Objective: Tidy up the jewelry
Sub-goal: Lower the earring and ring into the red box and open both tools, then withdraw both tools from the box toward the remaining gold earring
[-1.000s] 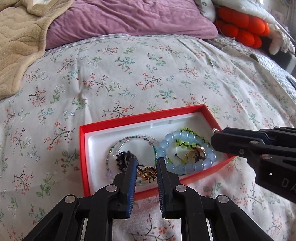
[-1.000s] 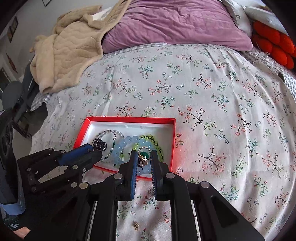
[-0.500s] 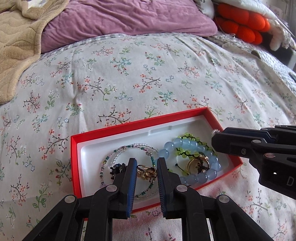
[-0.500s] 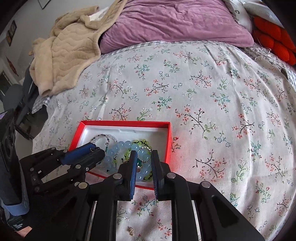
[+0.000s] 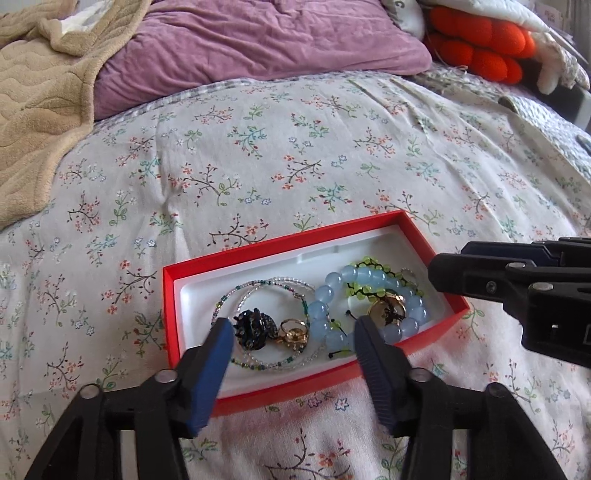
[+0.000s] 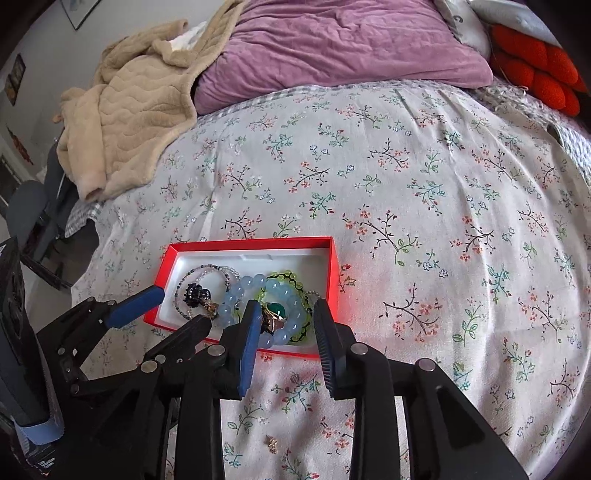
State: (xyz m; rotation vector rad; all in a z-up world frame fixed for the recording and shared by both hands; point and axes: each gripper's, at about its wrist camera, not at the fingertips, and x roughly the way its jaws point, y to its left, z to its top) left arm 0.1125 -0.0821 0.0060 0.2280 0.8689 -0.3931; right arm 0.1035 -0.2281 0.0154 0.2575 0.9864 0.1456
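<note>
Here the red box (image 5: 373, 230) lay on the floral bedspread (image 5: 258, 147), with the bracelets (image 5: 332, 295), a black brooch (image 5: 255, 326) and a gold ring (image 5: 293, 334) inside. The left gripper (image 5: 293, 330), its jaws just opened wide, hung over the box's near edge at 6 o'clock, empty. The right gripper (image 6: 284, 314) had also just parted, less wide, over a green-stone ring (image 6: 275, 310), holding nothing. A small gold piece (image 6: 271, 443) lay on the cover at 6 o'clock of the box.

- A bed fills the room, spread with a pale floral sheet (image 6: 424, 192).
- At its head lie a purple pillow (image 6: 343, 40), a crumpled beige blanket (image 6: 129, 122) and an orange cushion (image 5: 480, 44).
- A framed picture (image 6: 83, 11) hangs on the pale wall; daylight falls softly.
</note>
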